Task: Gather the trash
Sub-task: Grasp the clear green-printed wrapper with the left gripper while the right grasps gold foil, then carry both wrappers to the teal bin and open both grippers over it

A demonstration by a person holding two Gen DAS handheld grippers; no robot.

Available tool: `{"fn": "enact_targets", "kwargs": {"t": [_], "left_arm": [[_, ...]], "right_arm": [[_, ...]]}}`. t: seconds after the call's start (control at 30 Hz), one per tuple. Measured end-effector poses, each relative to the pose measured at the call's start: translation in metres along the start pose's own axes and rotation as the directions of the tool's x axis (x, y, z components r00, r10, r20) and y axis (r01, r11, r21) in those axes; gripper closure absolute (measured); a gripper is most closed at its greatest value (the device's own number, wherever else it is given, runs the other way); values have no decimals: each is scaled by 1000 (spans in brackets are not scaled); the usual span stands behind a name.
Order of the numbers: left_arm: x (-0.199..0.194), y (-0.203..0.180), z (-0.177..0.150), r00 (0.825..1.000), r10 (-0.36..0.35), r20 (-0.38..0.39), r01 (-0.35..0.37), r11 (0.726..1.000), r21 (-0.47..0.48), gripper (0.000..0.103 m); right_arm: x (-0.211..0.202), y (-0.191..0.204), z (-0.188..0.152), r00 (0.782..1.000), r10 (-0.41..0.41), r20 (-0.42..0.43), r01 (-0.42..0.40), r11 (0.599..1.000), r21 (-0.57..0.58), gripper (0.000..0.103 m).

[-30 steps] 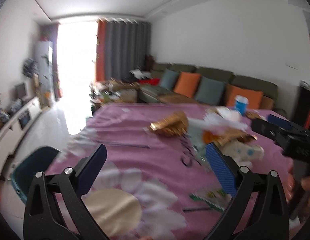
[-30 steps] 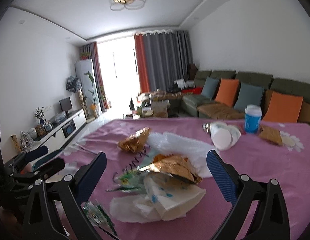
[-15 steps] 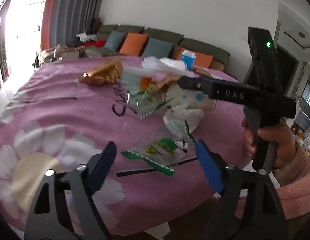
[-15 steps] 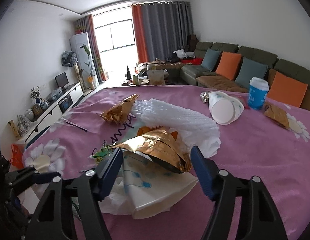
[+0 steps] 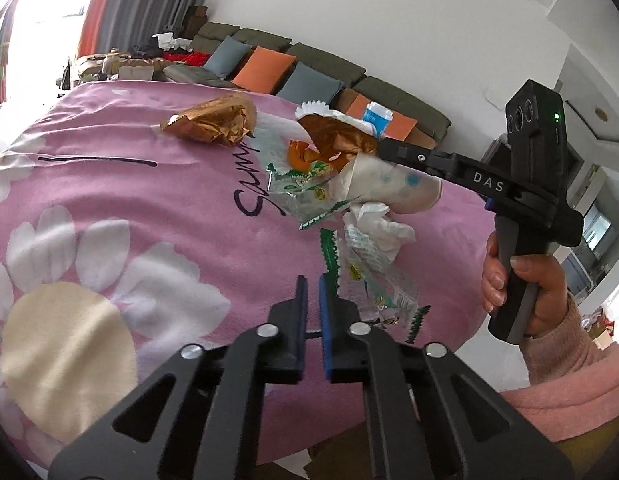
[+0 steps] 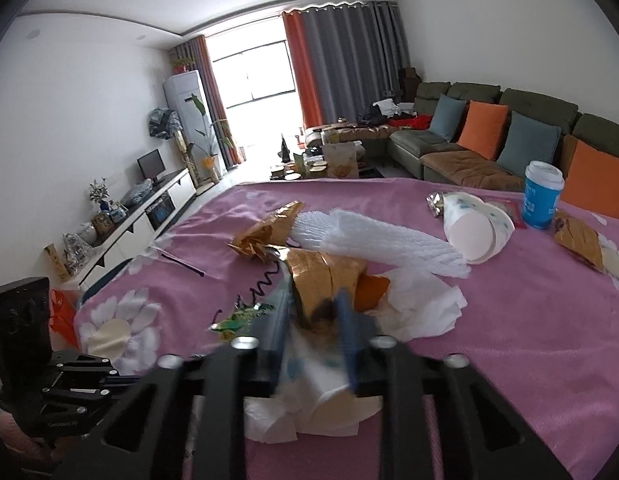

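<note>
Trash lies on a pink flowered tablecloth point(image 5: 129, 200). My left gripper point(image 5: 312, 286) is shut, its pads nearly touching; a clear green-edged wrapper point(image 5: 369, 276) hangs just to its right, and I cannot tell if an edge is pinched. My right gripper point(image 6: 311, 300) is shut on a crumpled paper cup point(image 6: 321, 384) with a gold foil wrapper point(image 6: 321, 276) stuffed in it. The same cup point(image 5: 393, 188) shows in the left wrist view, held by the right gripper point(image 5: 383, 148). Another gold wrapper point(image 5: 213, 122) lies further back.
White foam netting point(image 6: 373, 236), a tipped paper cup point(image 6: 475, 230), a blue lidded cup point(image 6: 543, 196) and a brown packet point(image 6: 579, 240) lie on the far side. A crumpled tissue point(image 5: 377, 228) lies by the cup. A sofa point(image 6: 509, 136) stands behind the table.
Both grippers went from wide open to shut. The right one closed on the paper cup with the gold foil. The left one dropped toward the green-edged wrapper at the table's near edge.
</note>
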State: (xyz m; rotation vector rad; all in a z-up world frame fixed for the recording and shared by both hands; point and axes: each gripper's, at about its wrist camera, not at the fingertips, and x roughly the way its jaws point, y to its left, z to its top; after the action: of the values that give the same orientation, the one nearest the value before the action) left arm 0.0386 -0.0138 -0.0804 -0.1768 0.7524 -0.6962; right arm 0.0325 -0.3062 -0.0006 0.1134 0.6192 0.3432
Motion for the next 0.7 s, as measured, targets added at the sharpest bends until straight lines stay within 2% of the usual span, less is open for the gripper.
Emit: {"fn": "enact_targets", "kwargs": {"t": [0.2,0.23,0.27,0.33,0.43,0.53,0.57,0.6,0.67,0.7], "left_arm": [[-14,5,7,1000,-3,31,4,1000,-12,101],[-16,5,7,999,-1,36,2,1000,-10,86],[-19,3,8,999,-13,41,13,1000,-6,68],[-24,-4,7,998,-25,58,24,1000,10,53],[-20,-19,6,998,-40,41,38,998,59,46],[-7,-28,3,999,-43,3,43,996,78,43],[-4,-28,2,999,-48,-7,49,996,71,44],[0,-27,2,999,-49,-20,50,997,60,45],[6,-20,1,997,-61,-45,62,998,27,56],[7,-15,1,996,-70,-54,71,997,4,58]], "right_arm": [[1,0,6,1000,-2,10,2,1000,-12,100],[0,0,7,1000,-2,14,2,1000,-10,100],[-1,0,8,1000,3,18,-2,1000,-6,100],[-2,0,9,1000,5,24,-5,1000,-2,101],[-4,-1,10,1000,3,28,-3,1000,2,101],[0,-7,10,1000,-12,9,12,1000,17,94],[1,-9,7,1000,-16,2,16,1000,27,79],[2,-12,7,1000,-23,-3,23,999,40,59],[7,-18,3,1000,-21,-24,22,998,64,46],[9,-21,2,999,-17,-35,20,997,74,46]]}}
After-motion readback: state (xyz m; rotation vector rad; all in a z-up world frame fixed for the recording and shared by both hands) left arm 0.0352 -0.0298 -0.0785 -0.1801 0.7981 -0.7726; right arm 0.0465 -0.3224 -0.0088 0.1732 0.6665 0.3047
